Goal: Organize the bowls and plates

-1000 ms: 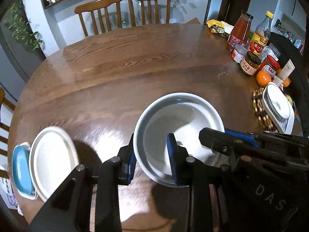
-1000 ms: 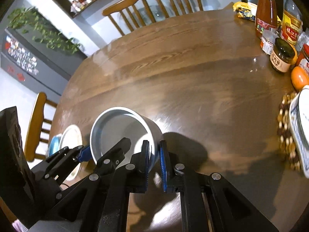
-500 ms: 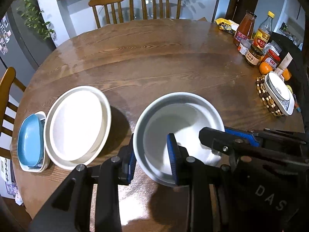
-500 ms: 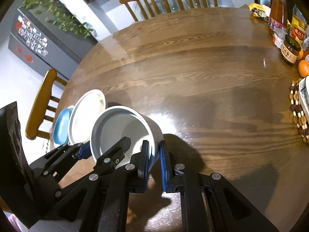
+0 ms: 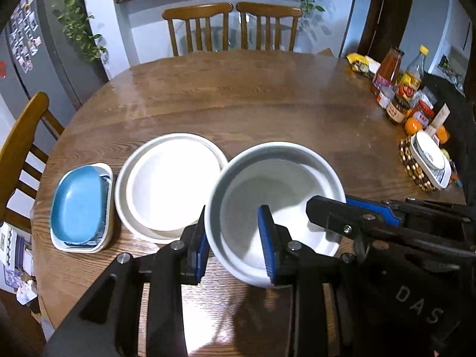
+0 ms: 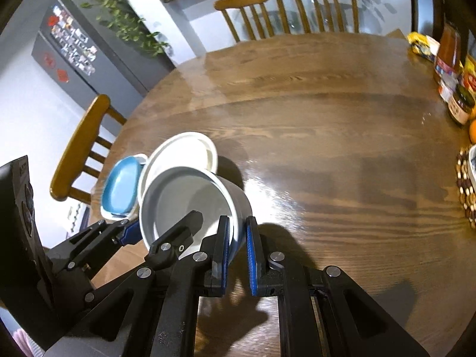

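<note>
Left wrist view shows the deep white bowl (image 5: 276, 208) clamped by both tools: the left gripper (image 5: 236, 238) straddles its near rim, one blue pad outside the wall and one inside, and the right gripper (image 5: 351, 208) pinches the rim on the bowl's right side. Judging by its shadow on the worktop (image 5: 267, 101), the bowl is carried just clear of the wood. The wide white plate (image 5: 169, 184) lies flat directly to the bowl's left, their rims overlapping in this view; whether they touch I cannot tell. Beyond the plate, further left near the worktop's edge, sits a blue oval dish (image 5: 78, 205) nested in a white rectangular tray (image 5: 105, 238). The stacking spot is therefore leftward, on the left gripper's side.

From the right wrist view, the right gripper (image 6: 238, 238) is clenched on the bowl's thin wall. The bowl is round, straight-sided and glossy, probably glazed ceramic, slippery under a rim pinch; the plate is shallow with a raised lip; the worktop is polished grained wood.
</note>
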Motion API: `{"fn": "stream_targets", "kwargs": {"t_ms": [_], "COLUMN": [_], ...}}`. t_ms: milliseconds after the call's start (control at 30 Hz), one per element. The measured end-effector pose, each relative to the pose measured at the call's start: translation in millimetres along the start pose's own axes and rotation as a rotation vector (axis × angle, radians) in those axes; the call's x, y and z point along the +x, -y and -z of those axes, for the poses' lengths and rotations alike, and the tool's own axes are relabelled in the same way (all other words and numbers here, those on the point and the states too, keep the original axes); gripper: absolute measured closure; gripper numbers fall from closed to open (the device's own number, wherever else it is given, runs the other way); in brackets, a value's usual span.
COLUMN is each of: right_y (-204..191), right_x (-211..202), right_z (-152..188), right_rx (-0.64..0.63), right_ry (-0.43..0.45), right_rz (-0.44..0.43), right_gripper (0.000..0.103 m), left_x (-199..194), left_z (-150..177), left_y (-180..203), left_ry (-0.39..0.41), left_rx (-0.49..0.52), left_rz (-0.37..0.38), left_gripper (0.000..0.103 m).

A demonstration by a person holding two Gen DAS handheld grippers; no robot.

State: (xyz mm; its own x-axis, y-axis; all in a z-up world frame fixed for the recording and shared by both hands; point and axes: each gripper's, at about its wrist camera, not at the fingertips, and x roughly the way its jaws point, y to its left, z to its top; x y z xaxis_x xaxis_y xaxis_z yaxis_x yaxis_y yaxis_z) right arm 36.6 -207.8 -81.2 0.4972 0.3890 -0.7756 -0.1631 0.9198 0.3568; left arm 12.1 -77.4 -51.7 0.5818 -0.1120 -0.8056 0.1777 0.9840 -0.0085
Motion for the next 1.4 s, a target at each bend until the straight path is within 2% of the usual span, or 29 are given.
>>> {"fn": "stream_targets", "kwargs": {"t_ms": [200, 767, 1400], "right_y": [-26.8, -66.9, -75.3], "right_x": [-3.3, 23.2, 43.1], "right_z": [-7.9, -32.3, -52.7], "right_rx": [-0.044, -0.093, -0.085], "right_ry": [0.024, 0.008, -0.011], "right_rz": [0.001, -0.021, -0.02], "right_gripper": [0.09, 0.09, 0.09], "left_x": [-11.1, -4.6, 13.6], "left_z": [-1.2, -21.5, -40.0], "left_y": [-16.8, -64.2, -83.7], "left_ry": [0.033, 0.016, -0.047], "left_rx": [-0.024, -0.051, -0.047], "left_rz": [-0.007, -0.041, -0.019], "left_gripper": [0.075, 0.075, 0.074]}}
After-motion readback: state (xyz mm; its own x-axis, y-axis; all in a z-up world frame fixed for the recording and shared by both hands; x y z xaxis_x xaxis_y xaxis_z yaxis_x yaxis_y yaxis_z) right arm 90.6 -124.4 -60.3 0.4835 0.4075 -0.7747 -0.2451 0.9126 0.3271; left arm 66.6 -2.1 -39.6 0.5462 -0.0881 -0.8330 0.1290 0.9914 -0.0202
